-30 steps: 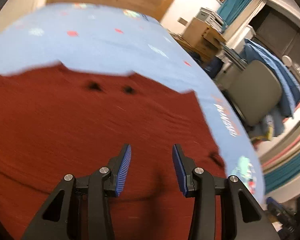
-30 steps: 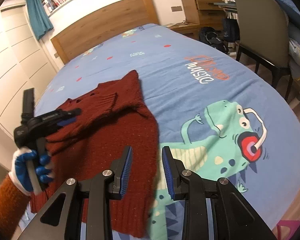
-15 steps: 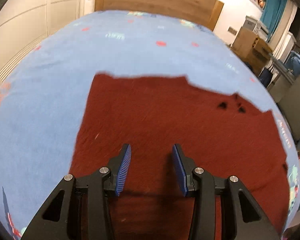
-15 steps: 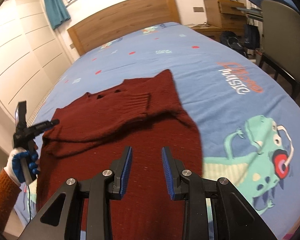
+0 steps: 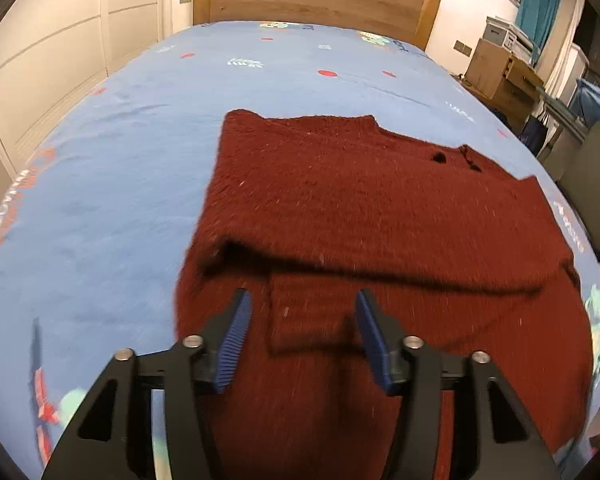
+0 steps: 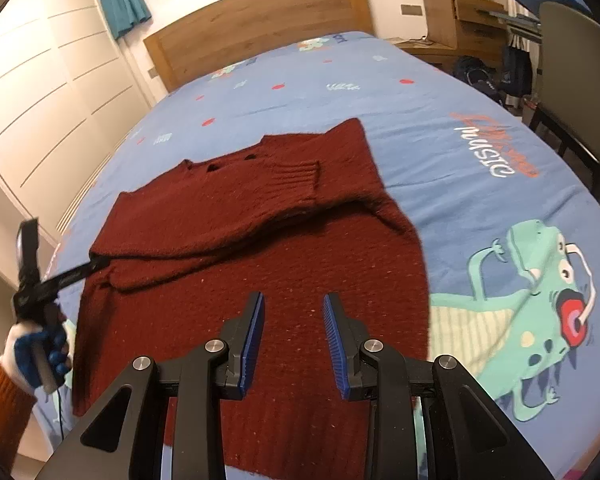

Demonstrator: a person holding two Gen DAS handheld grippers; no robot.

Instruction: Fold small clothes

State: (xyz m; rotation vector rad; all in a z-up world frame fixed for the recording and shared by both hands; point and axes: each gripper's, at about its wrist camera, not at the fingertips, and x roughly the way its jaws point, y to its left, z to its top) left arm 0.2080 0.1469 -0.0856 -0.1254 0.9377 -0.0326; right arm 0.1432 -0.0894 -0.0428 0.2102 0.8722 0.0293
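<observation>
I am holding my left gripper [image 5: 302,316] low in the frame with its blue pads [image 5: 234,344] spread apart and nothing between them. It is hanging over the dark red sweater [image 5: 364,208], which is lying flat across the middle of the blue bedsheet [image 5: 100,168]. A sleeve is lying folded across the sweater's body, and its cuff [image 5: 312,320] is showing just beyond and between my left fingertips. In the right wrist view my right gripper [image 6: 294,330] is sitting at bottom centre, also spread and pinching nothing, above the lower part of the sweater [image 6: 284,256]. The left gripper [image 6: 94,266] is showing at the left edge of that frame, its tip at the sweater's side. A green dinosaur print [image 6: 532,320] is filling the right of the sheet, and a wooden headboard [image 6: 260,20] is standing across the top.
</observation>
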